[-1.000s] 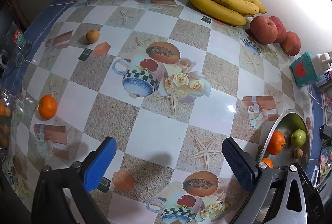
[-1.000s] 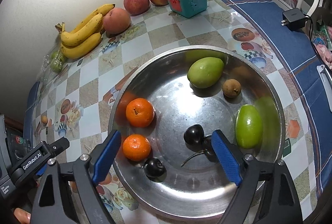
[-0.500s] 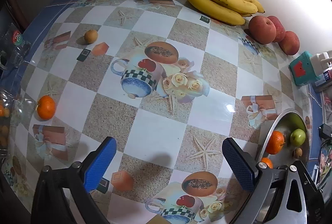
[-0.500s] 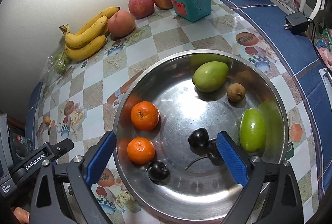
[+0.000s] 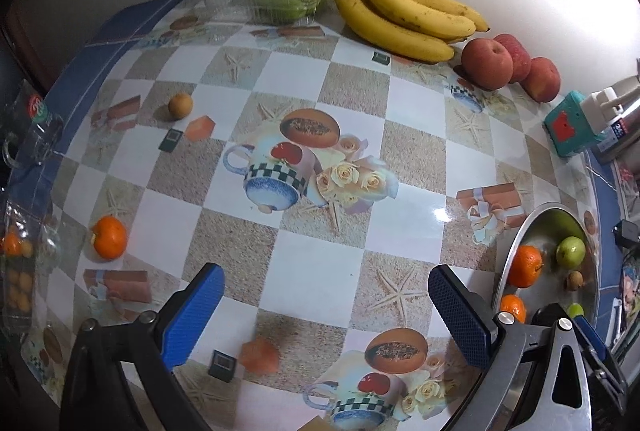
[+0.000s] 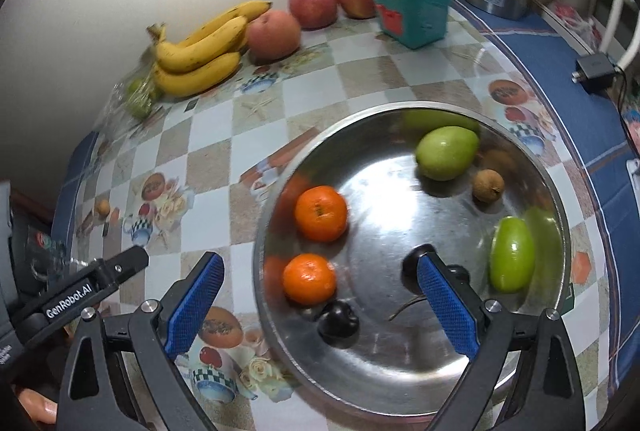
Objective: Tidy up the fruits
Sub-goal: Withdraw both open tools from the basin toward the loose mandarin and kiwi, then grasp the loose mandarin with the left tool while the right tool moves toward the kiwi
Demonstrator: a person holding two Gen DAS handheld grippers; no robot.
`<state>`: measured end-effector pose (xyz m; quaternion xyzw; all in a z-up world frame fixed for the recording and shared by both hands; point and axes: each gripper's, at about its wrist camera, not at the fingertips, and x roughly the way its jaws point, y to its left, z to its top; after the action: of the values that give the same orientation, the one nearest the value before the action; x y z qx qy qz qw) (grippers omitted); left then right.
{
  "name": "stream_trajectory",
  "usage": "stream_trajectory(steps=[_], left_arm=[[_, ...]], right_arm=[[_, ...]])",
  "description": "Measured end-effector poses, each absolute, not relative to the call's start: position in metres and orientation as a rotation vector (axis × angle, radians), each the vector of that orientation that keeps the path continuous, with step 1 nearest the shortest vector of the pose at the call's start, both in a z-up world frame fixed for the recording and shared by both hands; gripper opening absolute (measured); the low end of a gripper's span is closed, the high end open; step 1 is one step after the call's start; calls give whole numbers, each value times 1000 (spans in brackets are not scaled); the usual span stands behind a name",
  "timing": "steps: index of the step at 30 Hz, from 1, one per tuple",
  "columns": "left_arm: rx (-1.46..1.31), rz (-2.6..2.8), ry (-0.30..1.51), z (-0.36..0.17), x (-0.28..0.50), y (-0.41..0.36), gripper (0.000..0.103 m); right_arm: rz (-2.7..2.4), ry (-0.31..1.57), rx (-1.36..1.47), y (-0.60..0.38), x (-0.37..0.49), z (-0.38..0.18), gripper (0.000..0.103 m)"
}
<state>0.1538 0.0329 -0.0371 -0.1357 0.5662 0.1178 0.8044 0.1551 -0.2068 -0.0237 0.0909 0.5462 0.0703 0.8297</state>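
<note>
left view: no readable writing here. my left gripper [image 5: 324,315] hangs released over the checkered tablecloth [image 5: 316,271]; a tangerine [image 5: 109,237] sits loose at the left, bananas [image 5: 404,17] lie along the wall.

right view: "genrobot.ai" shows on the other tool. my right gripper [image 6: 320,307], jaws just widened, grips nothing above the steel bowl [image 6: 400,363] holding tangerines [image 6: 321,213]; a green fruit [image 6: 512,254] lies long-axis toward me.
</note>
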Motion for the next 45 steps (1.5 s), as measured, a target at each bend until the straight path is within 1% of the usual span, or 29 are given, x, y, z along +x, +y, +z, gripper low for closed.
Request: stream_trajectory(steps=[7, 15, 23, 29, 30, 33, 34, 36, 37, 38, 39, 42, 45], left_arm=[[-221, 244, 1193, -27, 145, 51, 103], [-259, 316, 1165, -20, 126, 103, 103], [-345, 441, 1230, -45, 108, 159, 103], [-432, 502, 1242, -62, 99, 190, 102], [-450, 511, 1240, -64, 98, 194, 99], [-494, 511, 1238, -69, 96, 202, 82], [-500, 512, 1240, -70, 96, 203, 80], [-512, 511, 1244, -74, 96, 205, 70], [-517, 512, 1246, -75, 96, 206, 64], [-528, 513, 1248, -77, 96, 207, 61], [-535, 512, 1248, -77, 95, 208, 55], [-549, 509, 1248, -81, 96, 211, 51], [-571, 507, 1241, -85, 100, 221, 39]], right_arm=[[216, 1176, 123, -176, 150, -22, 97], [311, 1173, 58, -133, 140, -20, 97], [382, 1225, 19, -92, 133, -37, 97], [412, 1264, 8, -71, 132, -48, 97], [413, 1266, 1, -69, 132, -50, 97], [412, 1271, -11, -64, 131, -53, 97], [410, 1271, -14, -64, 131, -53, 97], [408, 1271, -18, -63, 131, -54, 97], [406, 1272, -19, -63, 131, -55, 97], [405, 1273, -21, -63, 131, -55, 97], [401, 1274, -24, -64, 131, -56, 97], [395, 1275, -27, -63, 132, -57, 97], [391, 1276, -32, -63, 132, -58, 97]])
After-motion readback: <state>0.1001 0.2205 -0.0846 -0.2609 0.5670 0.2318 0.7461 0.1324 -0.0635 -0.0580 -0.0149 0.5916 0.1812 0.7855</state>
